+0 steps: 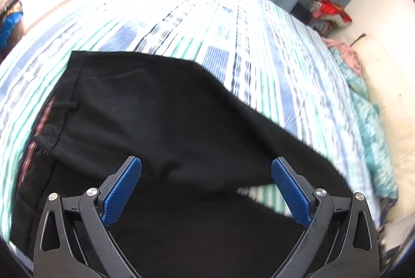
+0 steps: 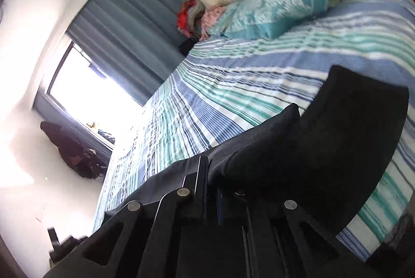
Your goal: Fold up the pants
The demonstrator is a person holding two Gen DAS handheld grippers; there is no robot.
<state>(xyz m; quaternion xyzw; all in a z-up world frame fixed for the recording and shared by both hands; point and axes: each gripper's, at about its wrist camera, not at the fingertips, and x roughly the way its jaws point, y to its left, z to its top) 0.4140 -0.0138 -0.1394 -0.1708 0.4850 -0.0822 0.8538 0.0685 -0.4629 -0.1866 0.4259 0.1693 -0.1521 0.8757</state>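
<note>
Black pants (image 1: 155,117) lie on the striped bed (image 1: 212,26), waistband at the left with a reddish lining showing. My left gripper (image 1: 206,189) is open and empty just above the pants, its blue pads (image 1: 122,195) wide apart. In the right wrist view my right gripper (image 2: 215,174) is shut on a fold of the black pants (image 2: 324,148) and lifts it off the striped bed (image 2: 233,75); its fingertips are hidden by the cloth.
Teal pillows (image 2: 272,10) and a pile of red and pink clothes (image 2: 190,13) lie along the wall side of the bed. A bright window with blue curtains (image 2: 124,26) is beyond the bed. Dark clothes (image 2: 75,148) lie on the floor.
</note>
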